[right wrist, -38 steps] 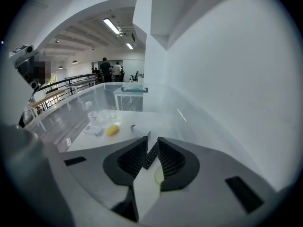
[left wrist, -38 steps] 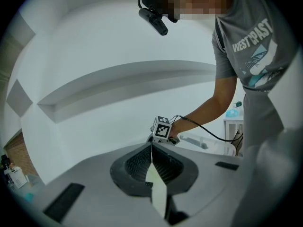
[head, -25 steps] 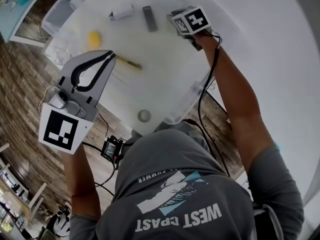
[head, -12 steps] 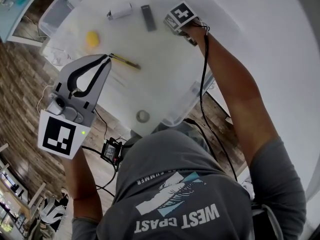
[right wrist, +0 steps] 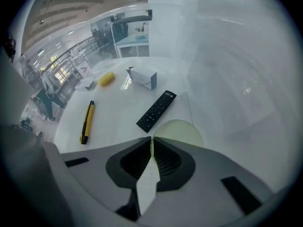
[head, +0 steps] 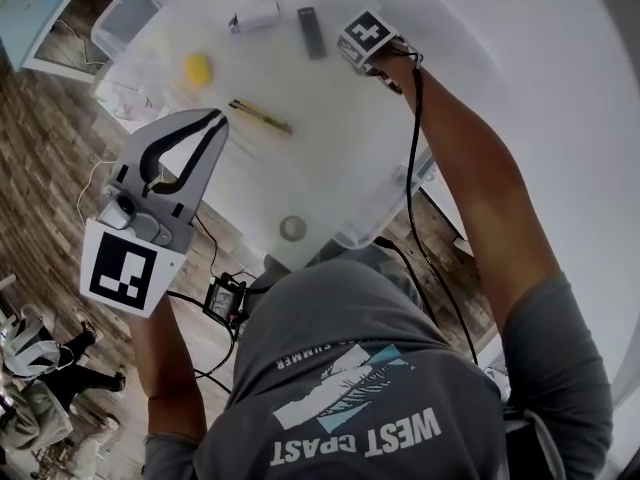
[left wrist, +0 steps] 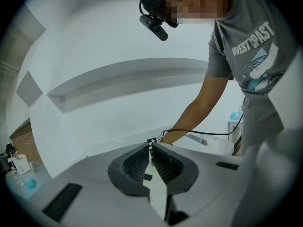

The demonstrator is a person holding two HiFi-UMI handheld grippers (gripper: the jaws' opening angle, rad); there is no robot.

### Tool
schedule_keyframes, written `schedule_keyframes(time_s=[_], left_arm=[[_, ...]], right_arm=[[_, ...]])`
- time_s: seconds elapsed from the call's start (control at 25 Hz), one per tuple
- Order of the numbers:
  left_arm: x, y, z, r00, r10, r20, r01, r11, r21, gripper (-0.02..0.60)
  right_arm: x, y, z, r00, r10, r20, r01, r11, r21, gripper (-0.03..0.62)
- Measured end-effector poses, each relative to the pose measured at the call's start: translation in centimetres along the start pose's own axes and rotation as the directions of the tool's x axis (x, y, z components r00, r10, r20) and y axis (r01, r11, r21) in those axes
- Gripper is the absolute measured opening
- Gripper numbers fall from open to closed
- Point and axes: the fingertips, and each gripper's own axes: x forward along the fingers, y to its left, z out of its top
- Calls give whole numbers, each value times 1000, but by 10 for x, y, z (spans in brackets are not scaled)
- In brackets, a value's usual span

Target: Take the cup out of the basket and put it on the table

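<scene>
One grasp done: right tongs [right wrist: 152, 140] pinched on cup [right wrist: 179, 132] rim | left tongs [head: 215, 118] closed, empty | cup inside basket [head: 388, 196] | lift-out and table [head: 560, 88] placement remain.

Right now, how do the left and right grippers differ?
The left gripper is shut on nothing; the right gripper is shut on the cup's rim. The left is raised near the basket's edge; the right reaches down inside it. Both are shut.
</scene>
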Motion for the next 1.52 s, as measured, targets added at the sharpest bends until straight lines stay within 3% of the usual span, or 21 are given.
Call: schedule_keyframes(time_s=[0.4, 0.64, 1.2, 1.52], left_arm=[[-27, -9, 0, 1000, 11, 24, -11, 1000, 5, 12], [-44, -16, 0, 999, 4, 43, -5, 1000, 21, 12], [-90, -33, -3, 997, 17, 82, -21, 999, 41, 12], [-113, -30, -11, 996, 36, 86, -38, 999, 31, 12]], right_arm=[[-42, 24, 12, 995, -29, 98, 32, 999, -26, 29], [-96, 46, 32, 975, -74, 211, 90, 994, -65, 29], [-220, 133, 63, 878, -115, 466, 198, 971, -133, 29], [-287, 201, 85, 791, -89, 605, 235, 958, -166, 29]])
